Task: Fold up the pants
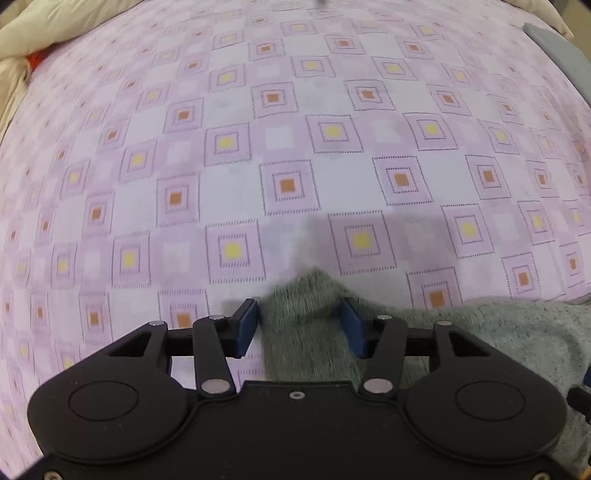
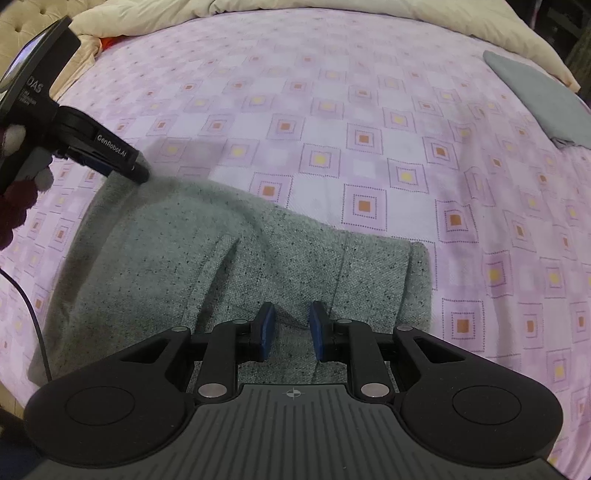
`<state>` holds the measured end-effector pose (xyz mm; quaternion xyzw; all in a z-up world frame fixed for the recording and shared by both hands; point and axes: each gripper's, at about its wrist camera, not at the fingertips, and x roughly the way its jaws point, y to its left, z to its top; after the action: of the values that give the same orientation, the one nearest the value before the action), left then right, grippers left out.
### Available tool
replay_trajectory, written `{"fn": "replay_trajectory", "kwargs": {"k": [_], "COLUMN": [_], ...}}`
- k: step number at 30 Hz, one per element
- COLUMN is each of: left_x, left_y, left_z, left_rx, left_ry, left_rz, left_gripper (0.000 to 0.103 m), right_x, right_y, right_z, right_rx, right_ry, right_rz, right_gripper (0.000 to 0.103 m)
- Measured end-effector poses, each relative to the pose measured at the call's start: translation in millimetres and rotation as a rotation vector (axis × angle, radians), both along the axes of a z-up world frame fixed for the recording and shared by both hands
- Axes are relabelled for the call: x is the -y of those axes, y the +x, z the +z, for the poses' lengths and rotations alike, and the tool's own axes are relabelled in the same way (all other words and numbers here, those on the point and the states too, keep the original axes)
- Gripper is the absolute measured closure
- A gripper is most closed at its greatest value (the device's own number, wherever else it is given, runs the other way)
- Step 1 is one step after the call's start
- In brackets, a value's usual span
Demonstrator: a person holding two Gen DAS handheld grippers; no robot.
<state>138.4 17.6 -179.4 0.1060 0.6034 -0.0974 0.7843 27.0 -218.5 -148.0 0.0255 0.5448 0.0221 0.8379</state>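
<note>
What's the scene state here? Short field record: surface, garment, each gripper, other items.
surface: bed sheet, pink-lilac squares pattern
garment: grey pants, partly folded, lying on the sheet
left gripper: jaws apart, a blurred peak of pants fabric between the pads; contact unclear
right gripper: jaws apart over the pants near their edge; grip unclear
other items: folded grey cloth at far right; cream duvet along far edge

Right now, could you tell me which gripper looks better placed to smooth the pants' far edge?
Probably the left gripper: its jaws straddle the grey pants' far edge, while the right gripper sits mid-garment.
</note>
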Motion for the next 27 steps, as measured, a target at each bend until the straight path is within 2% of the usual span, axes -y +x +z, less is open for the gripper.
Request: {"fn": "replay_trajectory", "kwargs": {"k": [5, 9, 13, 16, 19, 25, 27], "left_x": [-3.0, -6.8, -8.6, -5.4, -0.6, 12.3, 14.7], "left_y": [-7.5, -24.1, -61.8, -95.2, -125.1, -171.0, -176.2], "left_z": [7.1, 36.3, 60.9, 62.8, 51.4, 28.9, 25.0], "left_rx": [0.011, 0.077, 0.128, 0.096, 0.041, -0.038, -0.027], "left_ry": [-0.011, -0.025, -0.036, -0.053, -0.052, 0.003, 0.028], "left_rz": [0.003, 0.031, 0.012, -0.004, -0.006, -0.060, -0.058], "left_gripper": [0.045, 0.047, 0.047, 0.047, 0.047, 0.046, 0.042], "right_x": [-6.1, -6.9, -7.9, -9.3, -10.3, -10.4, -8.8], "right_y": [-4.7, -6.0, -10.0, -14.0, -18.3, -39.9, -50.0], "right_z": [-0.7, -0.9, -0.9, 0.4, 2.7, 5.3, 5.3], "right_rx": [0.015, 0.024, 0.042, 0.051, 0.047, 0.040, 0.037], "right_ry": [-0.028, -0.025, -0.028, -0.032, -0.037, -0.047, -0.063], "right_rz": [0.006, -0.003, 0.000, 0.006, 0.022, 0.028, 0.000], "right_gripper": [0.082, 0.081, 0.081, 0.081, 0.081, 0.079, 0.067]}}
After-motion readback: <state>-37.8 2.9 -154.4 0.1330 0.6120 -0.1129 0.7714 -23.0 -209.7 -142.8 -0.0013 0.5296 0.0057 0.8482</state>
